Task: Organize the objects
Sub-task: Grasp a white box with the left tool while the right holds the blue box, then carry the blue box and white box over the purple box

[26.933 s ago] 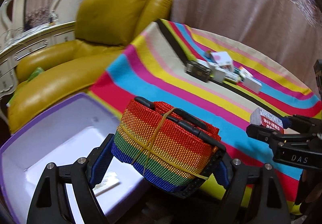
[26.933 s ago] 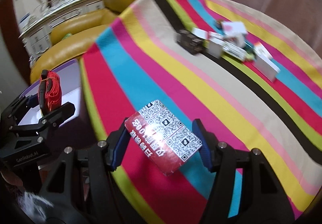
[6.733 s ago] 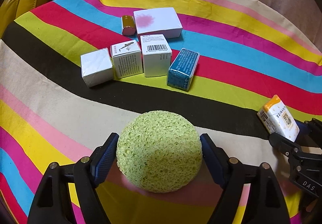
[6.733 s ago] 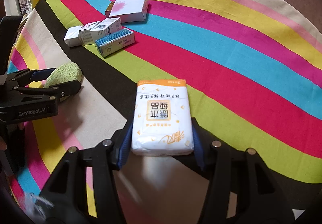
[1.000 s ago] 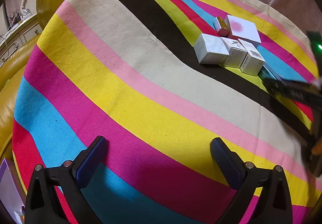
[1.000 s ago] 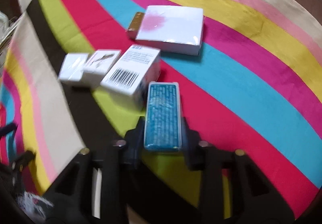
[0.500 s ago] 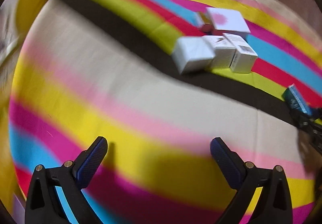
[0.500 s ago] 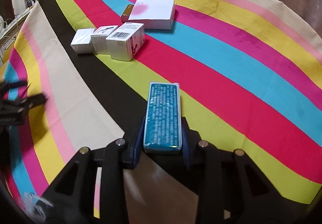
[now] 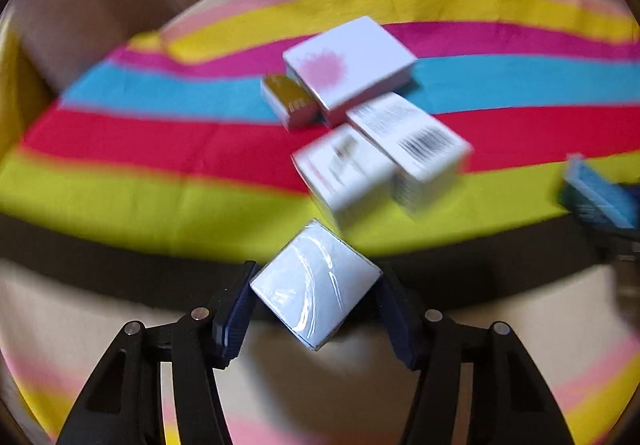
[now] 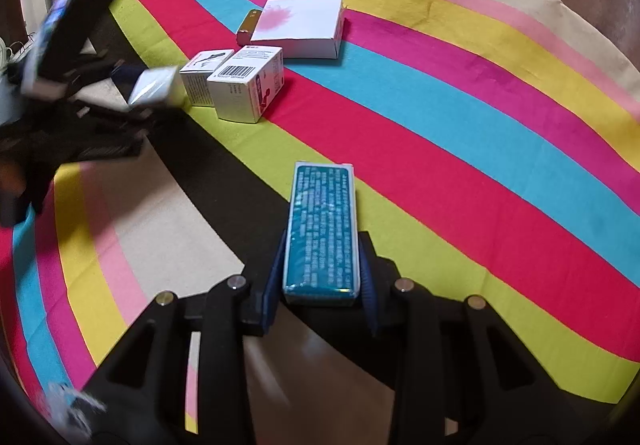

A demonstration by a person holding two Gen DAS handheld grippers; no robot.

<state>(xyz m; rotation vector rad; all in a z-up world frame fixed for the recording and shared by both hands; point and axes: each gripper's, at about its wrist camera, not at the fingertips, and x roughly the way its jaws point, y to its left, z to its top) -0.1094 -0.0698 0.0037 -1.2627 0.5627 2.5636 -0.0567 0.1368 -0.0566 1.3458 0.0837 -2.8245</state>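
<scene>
Spread over the desk, a striped cloth (image 10: 460, 117). On it, far side, a flat box (image 10: 300, 25) with a small tin (image 10: 250, 23) touching its left edge; nearer, a barcode carton (image 10: 248, 83), another carton (image 10: 204, 75) touching its left.

Boxes crowd the far left of the striped cloth; the right side lies open.

A large flat white box with a pink blot (image 10: 298, 27), a small gold-topped box (image 10: 249, 24) touching its left edge, a barcode-printed white box (image 10: 246, 85) and a white box with a dark picture (image 10: 202, 75) stand packed together on the bright striped tablecloth (image 10: 460, 133). Only narrow gaps show between them. To the right of this cluster the red, blue and magenta stripes run bare to the cloth's edge.
</scene>
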